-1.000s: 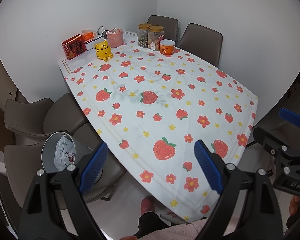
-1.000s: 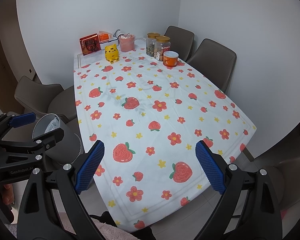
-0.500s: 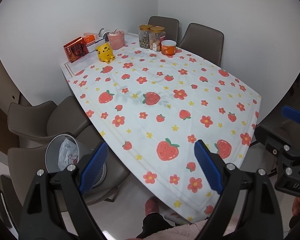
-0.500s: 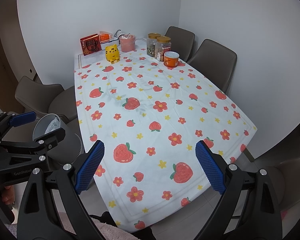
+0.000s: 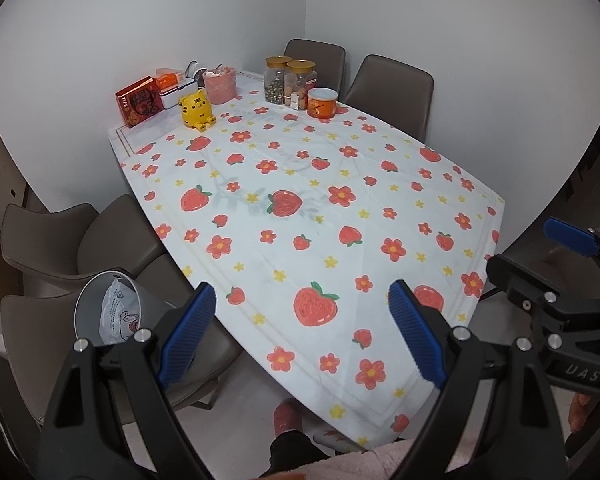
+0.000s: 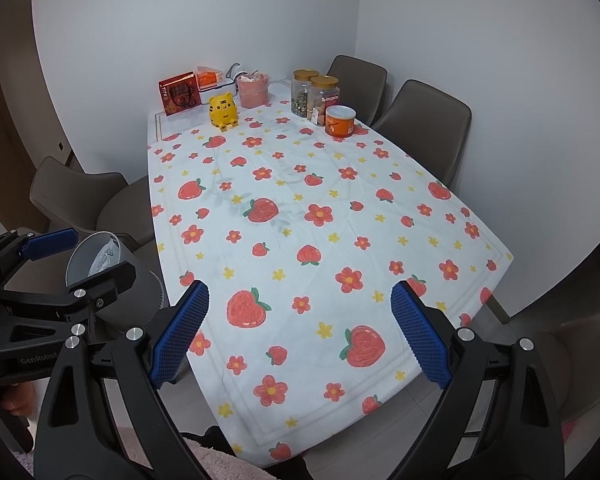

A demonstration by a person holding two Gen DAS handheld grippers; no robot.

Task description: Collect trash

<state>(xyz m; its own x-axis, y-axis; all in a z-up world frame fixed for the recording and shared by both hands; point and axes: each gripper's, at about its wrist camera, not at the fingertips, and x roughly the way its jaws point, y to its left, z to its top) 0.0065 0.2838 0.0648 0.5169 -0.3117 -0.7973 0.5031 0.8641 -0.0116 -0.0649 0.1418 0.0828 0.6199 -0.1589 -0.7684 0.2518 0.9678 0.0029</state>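
A dining surface (image 5: 300,208) draped in a white cloth printed with strawberries and red flowers fills a white-walled corner, ringed by four brown chairs: two on the far side (image 5: 392,92) and two on the near left (image 5: 56,236). On the seat of the nearest left chair stands one grey bin (image 5: 100,312), tilted, with the task's trash, a crumpled white printed wrapper (image 5: 118,314), already lying inside it. Two black hand-held grippers hover off the surface's near edge; the left gripper (image 5: 300,332) and the right gripper (image 6: 300,332) both show their blue-padded fingers (image 6: 180,332) spread wide and released, grasping nothing. "GenRobot" can be read on the left gripper's body in the right wrist view, and the letters "DAS" on the right gripper's body in the left wrist view. At the far end of the surface stand one red box (image 6: 179,93) with gold characters too small to read, one white case (image 6: 216,87) carrying an orange packet, one pink tub (image 6: 253,92), two clear jars with gold lids (image 6: 316,94), one orange can (image 6: 340,121) with a white lid, and one yellow tiger figure (image 6: 222,111).
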